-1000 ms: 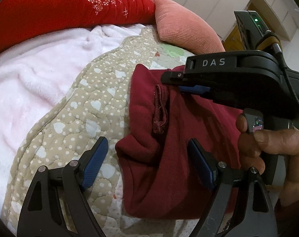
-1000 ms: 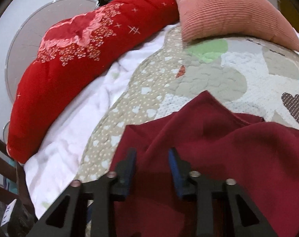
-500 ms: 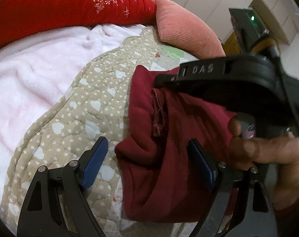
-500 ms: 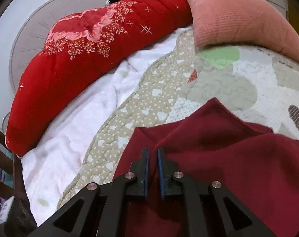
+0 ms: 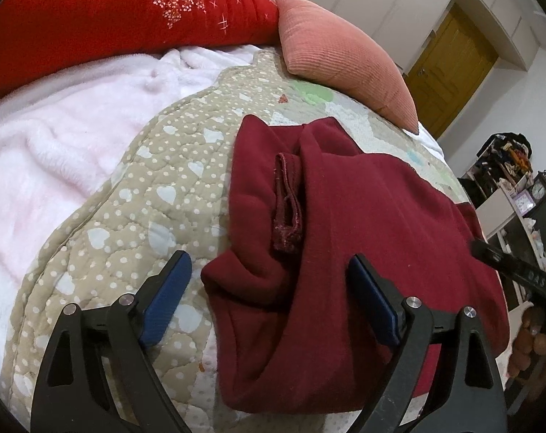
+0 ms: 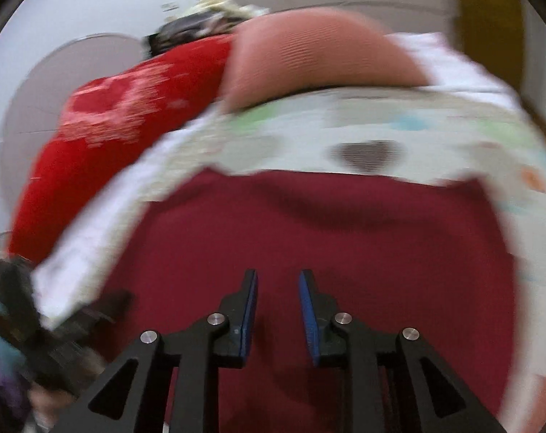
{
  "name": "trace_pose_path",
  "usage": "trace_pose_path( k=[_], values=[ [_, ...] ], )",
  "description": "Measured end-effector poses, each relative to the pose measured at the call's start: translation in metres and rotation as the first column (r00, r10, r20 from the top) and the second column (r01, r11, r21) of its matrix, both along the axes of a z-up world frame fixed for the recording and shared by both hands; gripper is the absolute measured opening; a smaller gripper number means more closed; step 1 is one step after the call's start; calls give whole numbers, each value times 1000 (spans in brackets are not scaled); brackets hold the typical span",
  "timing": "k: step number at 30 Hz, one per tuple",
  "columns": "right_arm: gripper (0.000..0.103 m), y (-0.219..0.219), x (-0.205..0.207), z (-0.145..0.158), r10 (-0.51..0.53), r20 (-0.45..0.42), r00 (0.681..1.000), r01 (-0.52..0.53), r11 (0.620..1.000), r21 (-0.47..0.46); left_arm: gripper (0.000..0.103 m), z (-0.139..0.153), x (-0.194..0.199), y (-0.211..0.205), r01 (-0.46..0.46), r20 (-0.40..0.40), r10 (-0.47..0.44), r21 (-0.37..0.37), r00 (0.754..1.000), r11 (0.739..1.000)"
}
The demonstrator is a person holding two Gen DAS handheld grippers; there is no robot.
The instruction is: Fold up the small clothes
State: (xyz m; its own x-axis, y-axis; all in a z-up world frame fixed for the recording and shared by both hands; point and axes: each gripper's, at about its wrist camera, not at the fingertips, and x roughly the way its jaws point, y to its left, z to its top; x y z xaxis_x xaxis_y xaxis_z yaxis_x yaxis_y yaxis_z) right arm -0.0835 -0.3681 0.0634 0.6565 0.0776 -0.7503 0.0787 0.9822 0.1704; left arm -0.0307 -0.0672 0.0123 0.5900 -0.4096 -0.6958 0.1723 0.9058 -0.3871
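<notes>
A dark red garment (image 5: 345, 216) lies partly folded on the heart-patterned quilt (image 5: 128, 216), with a seam strip (image 5: 287, 209) showing along its fold. My left gripper (image 5: 269, 258) hovers over the garment's near left corner. Its jaws are opening wide and the bunched edge sits between the fingers, untouched. In the blurred right wrist view my right gripper (image 6: 278, 281) hangs above the garment (image 6: 327, 234). Its jaws are opening a little and no cloth is pinched between the blue pads (image 6: 307, 306). Part of the right gripper (image 5: 518, 278) also shows at the right edge of the left wrist view.
A red flowered quilt (image 5: 110, 18) and a salmon pillow (image 5: 345, 57) lie at the head of the bed. A pink fleece blanket (image 5: 56, 126) covers the left side. A yellow door (image 5: 449, 75) and cluttered shelves (image 5: 507, 180) stand beyond. A hand (image 5: 525, 342) holds the right gripper.
My right gripper shut on the garment near its far fold, then let go and swung off to the right. The left gripper stayed in place and spread slightly wider.
</notes>
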Motion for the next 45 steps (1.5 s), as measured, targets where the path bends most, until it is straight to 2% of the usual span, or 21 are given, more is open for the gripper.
trace_pose_path(
  k=[4,6,7,8,9,13,16,32,42,45],
  values=[
    [23,-68,-30,-3,-163,27,986,163,987,-5,90,0,-2,-1,1,5,-1,7,1000,1000],
    [22,-97,-29,-19,-238,-45,970,236,971,-42,90,0,-1,-2,3,7,-3,9,1000,1000],
    [22,-110,-34,-24,-241,-48,969,243,969,40,90,-1,-1,-2,2,8,-2,9,1000,1000],
    [22,-115,-38,-22,-247,-32,969,249,965,83,90,-1,-1,-2,2,9,-2,8,1000,1000],
    [22,-114,-42,-17,-246,-23,969,247,965,91,90,-1,0,-1,2,10,-2,9,1000,1000],
    [22,-86,-49,-4,-199,-3,980,198,978,-71,91,-1,-1,-2,4,14,-4,18,1000,1000],
    [23,-79,-54,-1,-183,3,983,182,975,-130,91,-1,-1,-1,5,14,-5,14,1000,1000],
    [26,-63,-62,-8,-153,-12,988,150,980,-131,91,-1,-1,-1,5,14,-6,15,1000,1000],
    [37,-54,-54,-21,-144,-38,989,137,980,-143,92,-1,-2,-1,6,14,-6,13,1000,1000],
    [38,-52,-53,-21,-142,-42,989,134,980,-147,92,-1,-2,-1,6,14,-6,13,1000,1000]
  ],
)
